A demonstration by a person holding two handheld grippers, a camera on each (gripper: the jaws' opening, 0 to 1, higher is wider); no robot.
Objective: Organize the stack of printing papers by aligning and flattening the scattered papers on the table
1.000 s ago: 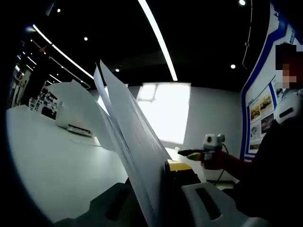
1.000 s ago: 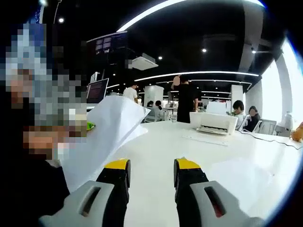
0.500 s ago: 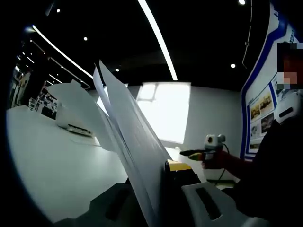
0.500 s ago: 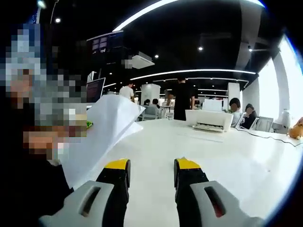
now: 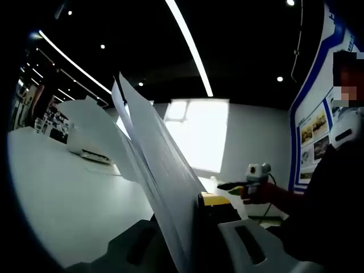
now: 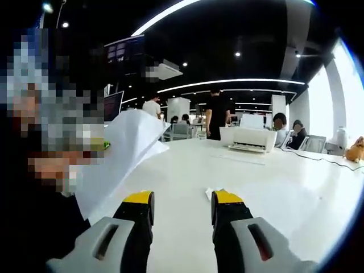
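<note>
Right gripper [image 6: 177, 207]: two black jaws with yellow tips, pale grey slotted housings behind them. Left gripper [image 5: 196, 227] has the same yellow-tipped black jaw and grey housing. Beside it, the person's dark sleeve [image 5: 330, 210].

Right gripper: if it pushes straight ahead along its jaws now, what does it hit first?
Probably nothing close. The right gripper is open and empty, aimed across bare white table. Farther along that line sits the white printer, though depth is hard to judge. The held papers lie off to its left.
</note>
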